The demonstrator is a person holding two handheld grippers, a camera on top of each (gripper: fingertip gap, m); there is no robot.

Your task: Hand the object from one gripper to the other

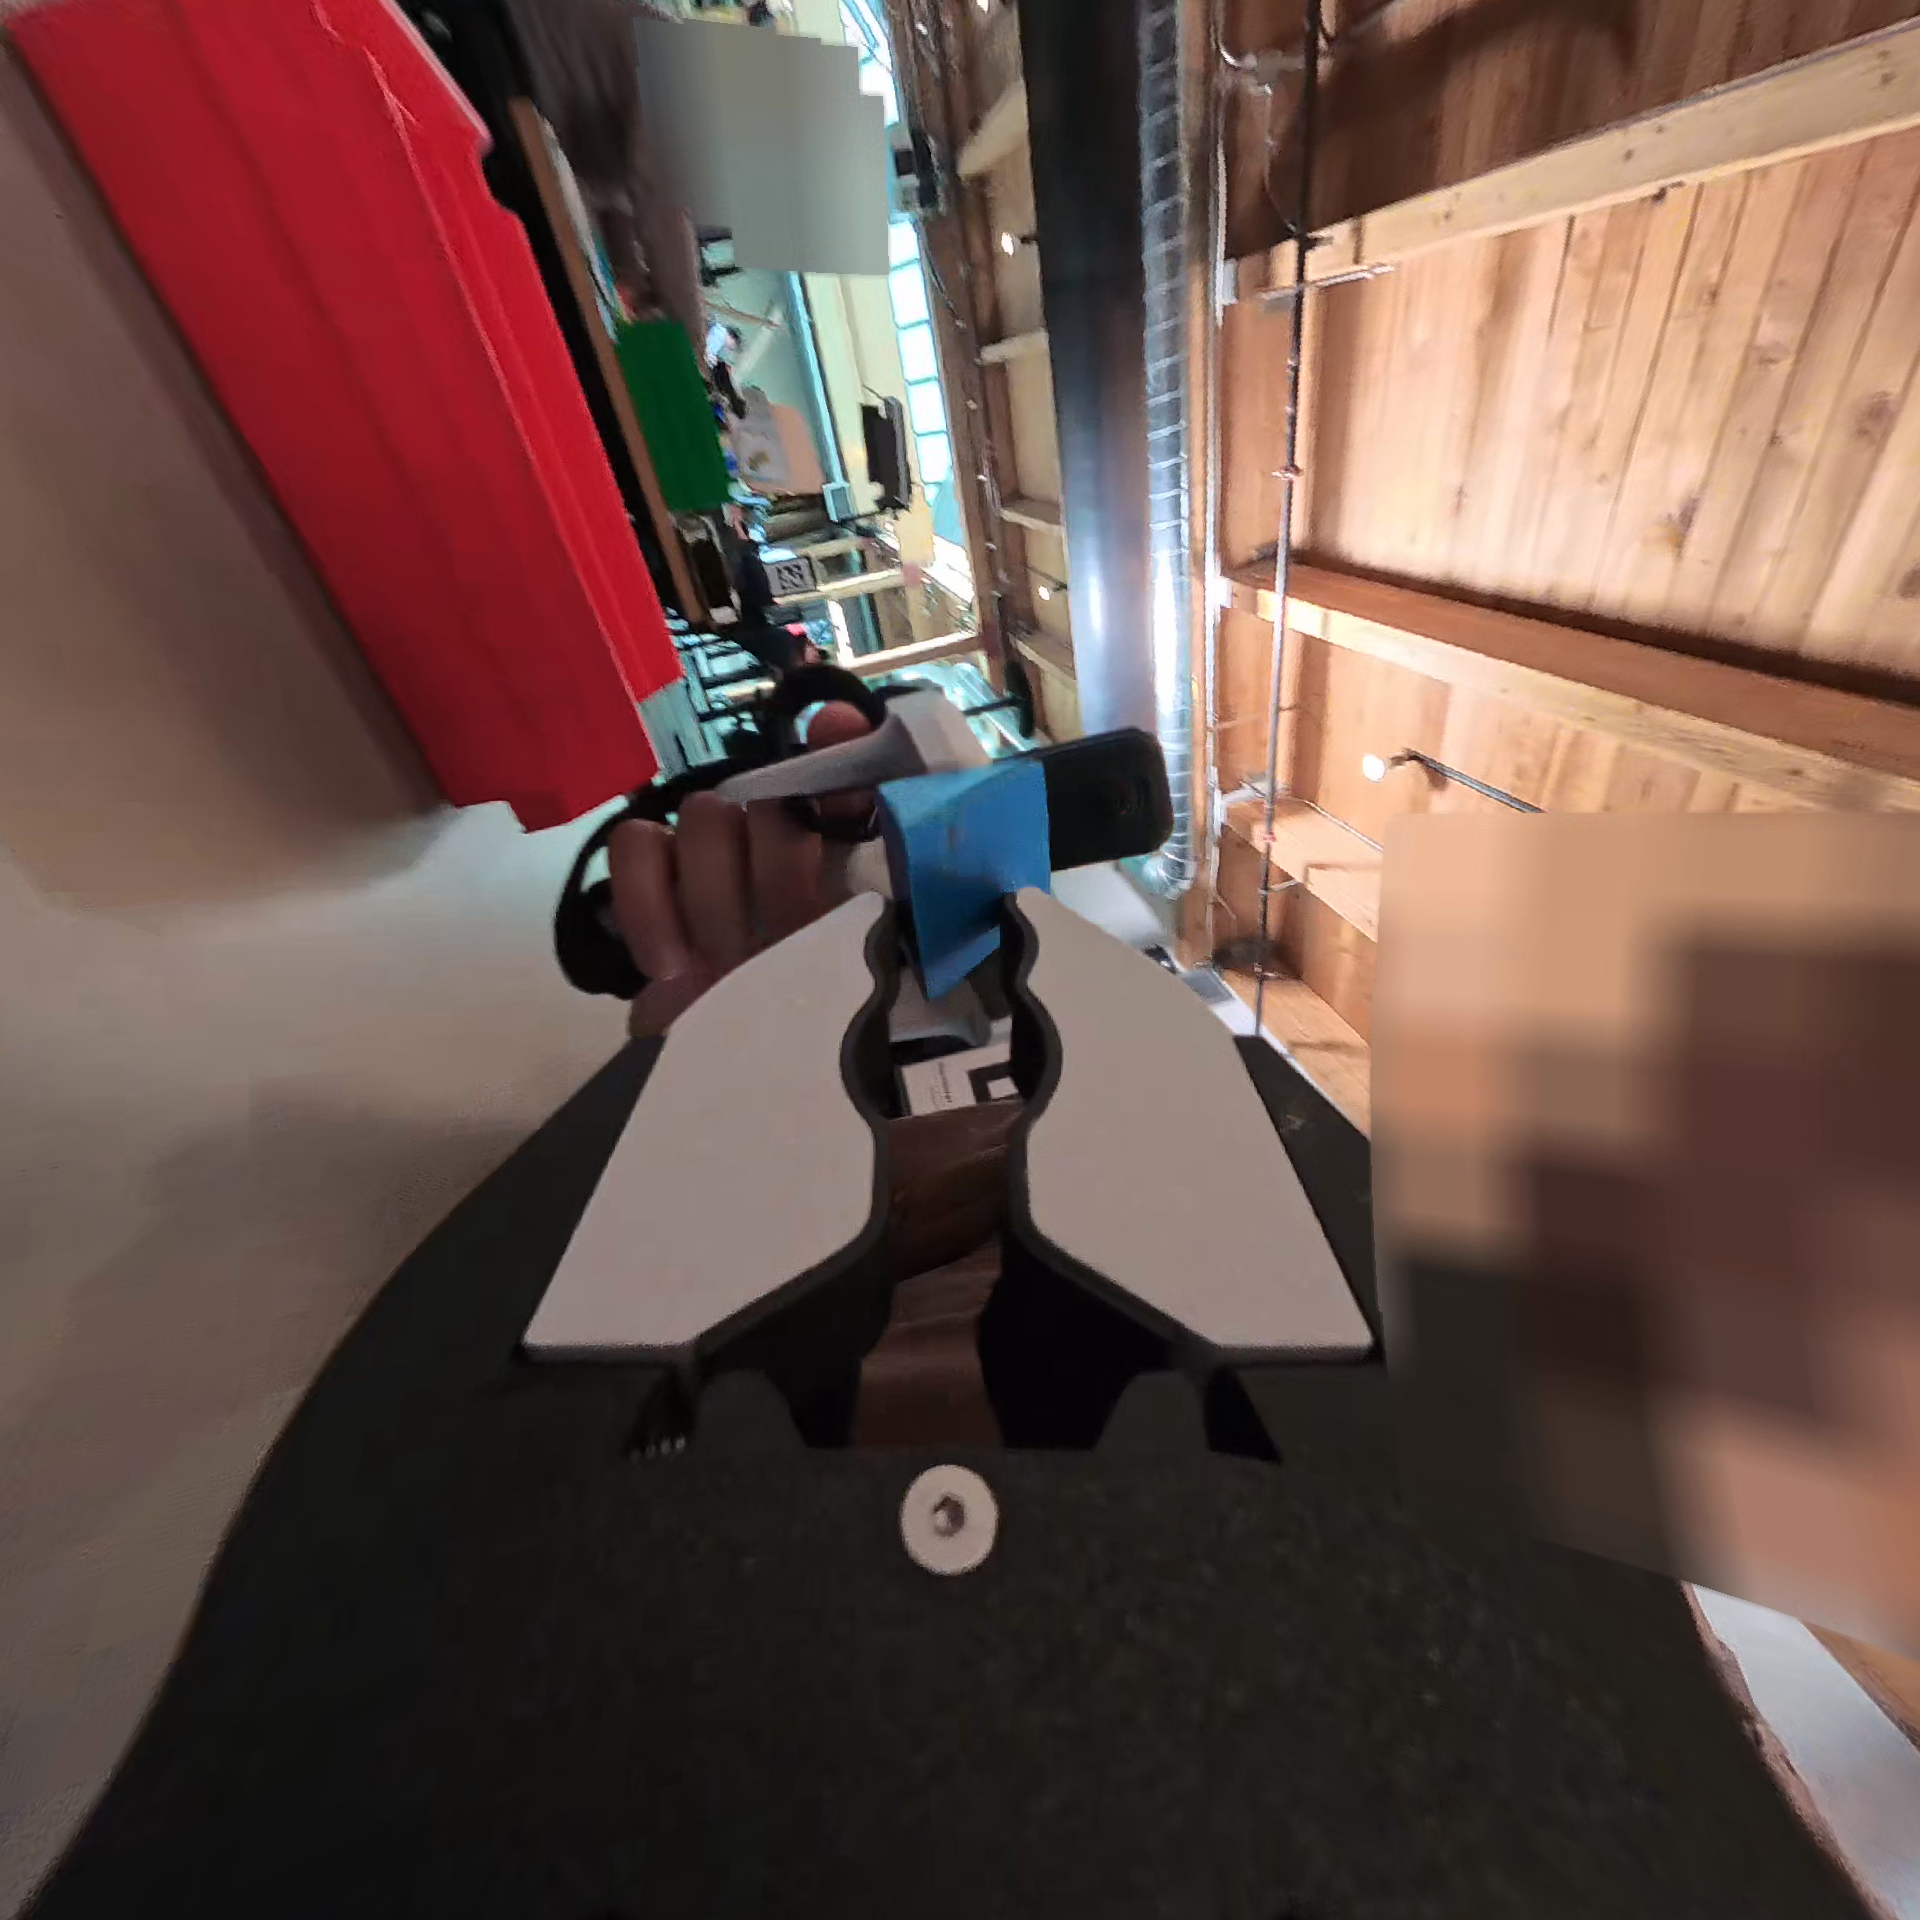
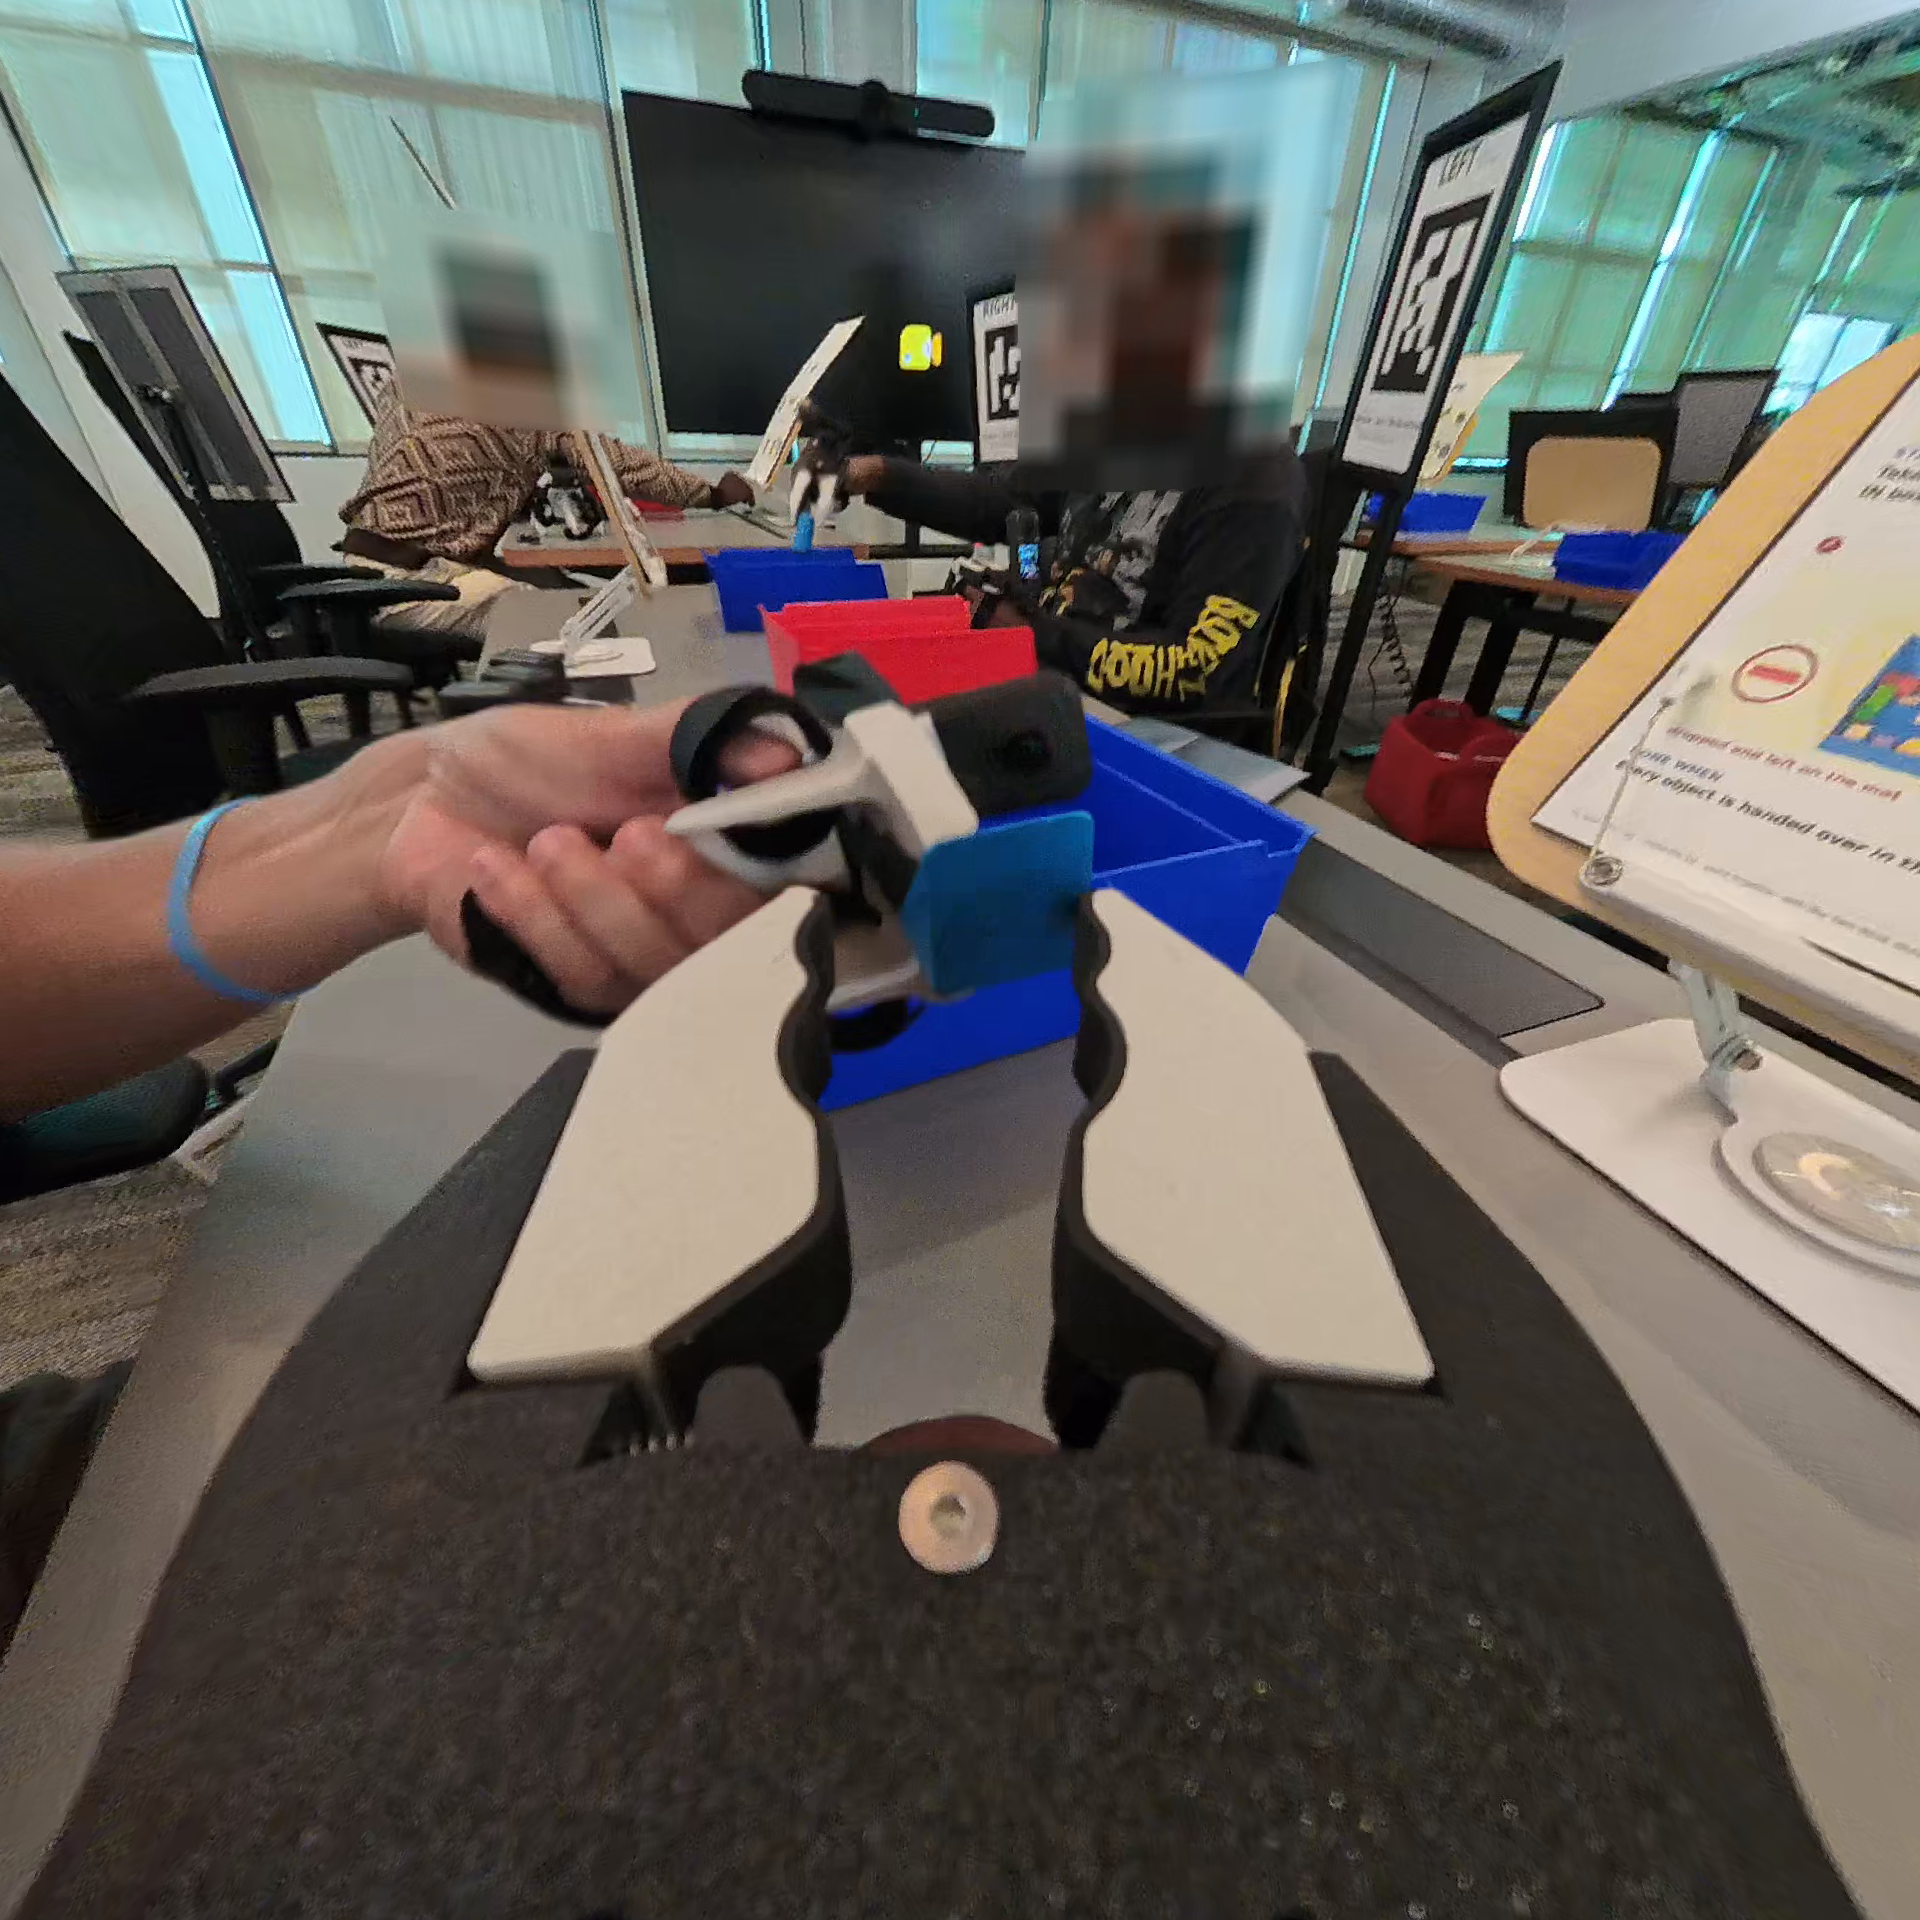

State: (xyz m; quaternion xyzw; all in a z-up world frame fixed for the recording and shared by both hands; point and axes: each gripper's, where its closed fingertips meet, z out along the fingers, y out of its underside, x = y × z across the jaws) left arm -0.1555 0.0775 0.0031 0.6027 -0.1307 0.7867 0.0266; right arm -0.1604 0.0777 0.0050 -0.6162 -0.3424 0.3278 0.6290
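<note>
Blue flat plastic piece (image 2: 997,899) held in mid-air between both claws' tips | left gripper (image 1: 948,914) clenched on it, 1 hand (image 2: 540,831) on its handle, reaching in from 9 o'clock | right gripper (image 2: 951,914) released, jaws spread around piece, touching only the 3 o'clock finger | blue plastic bin (image 2: 1184,842) behind at 1 o'clock, red plastic bin (image 2: 914,644) at 12 o'clock, both on grey table (image 2: 1351,1091)

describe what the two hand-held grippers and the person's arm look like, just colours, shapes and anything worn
Each hand-held gripper has two flat pale-grey fingers with wavy black inner edges, on a speckled black base with a silver bolt. The left hand-held gripper looks the same. A black camera sits on the far one. The person's arm is bare, with a blue wristband.
</note>
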